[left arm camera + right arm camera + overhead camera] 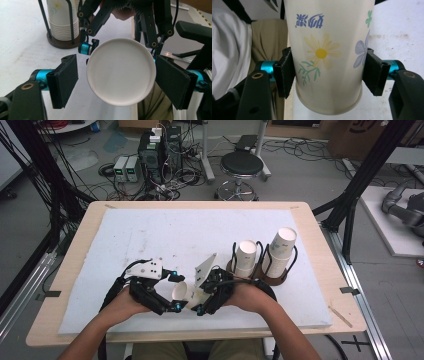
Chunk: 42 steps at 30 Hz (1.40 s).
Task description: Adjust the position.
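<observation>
Down at the near edge of the table [75, 250], both my grippers sit close together over the white mat [150, 230], with little margin between them and the edge by my lap. Ahead and to my left the mat lies bare and wide, plenty of room to move.

I count one loose paper cup [184, 292], two grippers, and two stacks of cups [246, 257] standing in a dark wire rack [260, 275] just beyond my right hand; the right stack [281, 247] is taller.

My right gripper [212, 295] is clamped on the cup: in the right gripper view both pads press its flowered wall [324, 57], near the rim end. The cup lies sideways, its base [121, 72] pointing at my left gripper [162, 292]. In the left gripper view that round white base sits between my two black pads, touching or nearly touching one pad [172, 82] while the other pad [65, 80] stands clear of it, so that gripper is open around the cup.

Beyond the table's far edge are a stool [241, 167] and cabled equipment on the floor.
</observation>
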{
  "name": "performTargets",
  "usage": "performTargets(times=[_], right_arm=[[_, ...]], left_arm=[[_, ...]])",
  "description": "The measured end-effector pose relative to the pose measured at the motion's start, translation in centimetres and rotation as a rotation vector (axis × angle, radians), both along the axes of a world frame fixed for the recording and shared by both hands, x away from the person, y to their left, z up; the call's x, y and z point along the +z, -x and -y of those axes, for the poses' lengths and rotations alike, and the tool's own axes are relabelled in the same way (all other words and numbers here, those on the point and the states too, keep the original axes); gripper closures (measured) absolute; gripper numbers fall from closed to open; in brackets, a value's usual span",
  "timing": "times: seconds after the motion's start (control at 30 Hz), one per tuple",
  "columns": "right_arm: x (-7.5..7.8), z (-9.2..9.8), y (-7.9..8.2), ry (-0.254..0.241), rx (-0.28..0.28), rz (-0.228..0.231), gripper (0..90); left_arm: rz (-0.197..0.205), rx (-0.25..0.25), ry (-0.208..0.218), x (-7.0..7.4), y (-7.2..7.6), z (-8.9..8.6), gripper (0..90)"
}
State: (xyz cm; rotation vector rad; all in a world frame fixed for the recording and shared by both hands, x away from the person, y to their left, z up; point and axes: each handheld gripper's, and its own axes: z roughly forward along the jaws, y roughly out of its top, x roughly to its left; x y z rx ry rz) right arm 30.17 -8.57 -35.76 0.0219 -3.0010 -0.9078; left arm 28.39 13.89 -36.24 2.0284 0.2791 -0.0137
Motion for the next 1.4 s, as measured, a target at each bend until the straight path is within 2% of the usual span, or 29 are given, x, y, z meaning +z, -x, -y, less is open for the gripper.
performTargets(times=[0.17, 0.33, 0.43, 0.67, 0.87, 0.97, 1.0, 1.03, 1.07, 1.13, 1.17, 1.2, 1.23, 1.27, 1.3, 1.33, 1.37, 1.4], right_arm=[[0.1, -0.7, 0.1, 0.065, 0.013, -0.006, 35.0], [0.3, -1.0, 0.1, 0.077, 0.024, -0.012, 35.0], [0.2, -1.1, 0.1, 0.108, 0.034, -0.027, 35.0], [-0.1, -1.2, 0.2, 0.131, 0.038, -0.036, 35.1], [-0.1, -1.2, 0.2, 0.136, 0.032, -0.040, 34.0], [-0.1, -1.0, 0.1, 0.108, 0.018, -0.041, 29.8], [-0.1, -0.9, 0.1, 0.089, 0.008, -0.039, 25.9], [0.0, -0.6, 0.0, 0.048, -0.009, -0.034, 21.8], [0.0, -0.6, 0.0, 0.048, -0.009, -0.034, 21.8], [0.4, 0.1, 0.0, -0.009, -0.023, -0.039, 21.6], [0.6, 0.6, 0.0, -0.063, -0.039, -0.030, 20.8], [0.6, 0.6, 0.0, -0.063, -0.039, -0.030, 20.8], [0.7, 1.3, 0.1, -0.122, -0.067, -0.029, 20.7], [0.7, 1.3, 0.1, -0.122, -0.067, -0.029, 20.7], [0.8, 1.5, 0.1, -0.148, -0.082, -0.026, 20.7], [0.9, 2.1, 0.2, -0.208, -0.100, -0.005, 20.7], [1.0, 2.3, 0.3, -0.235, -0.111, 0.000, 20.7], [1.0, 2.3, 0.3, -0.235, -0.111, 0.000, 20.7]], left_arm=[[-0.008, -0.025, -0.030, -0.2, 0.0, 0.3, 23.6], [-0.006, -0.044, -0.047, -0.3, 0.0, 0.5, 27.1], [-0.007, -0.063, -0.057, -0.4, 0.0, 0.5, 34.6], [-0.005, -0.081, -0.085, -0.6, 0.0, 0.8, 35.7], [0.000, -0.076, -0.083, -0.6, 0.1, 0.8, 37.0], [0.007, -0.075, -0.076, -0.5, 0.0, 0.6, 37.2], [0.007, -0.068, -0.070, -0.5, 0.0, 0.6, 37.2], [0.004, -0.064, -0.060, -0.5, -0.1, 0.5, 37.2], [-0.001, -0.054, -0.050, -0.5, -0.1, 0.3, 37.2], [-0.005, -0.036, -0.028, -0.5, -0.2, -0.1, 37.2], [-0.007, -0.028, -0.015, -0.6, -0.3, -0.3, 37.2], [-0.008, -0.024, -0.001, -0.6, -0.4, -0.5, 37.2], [-0.012, -0.017, 0.009, -0.7, -0.4, -0.7, 37.2], [-0.016, -0.010, 0.020, -0.8, -0.4, -0.9, 37.2], [-0.022, -0.005, 0.030, -1.0, -0.5, -1.1, 37.1], [-0.021, -0.002, 0.033, -1.1, -0.5, -1.2, 37.1], [-0.021, 0.004, 0.039, -1.2, -0.5, -1.3, 37.1], [-0.021, 0.006, 0.045, -1.3, -0.5, -1.4, 37.1]])
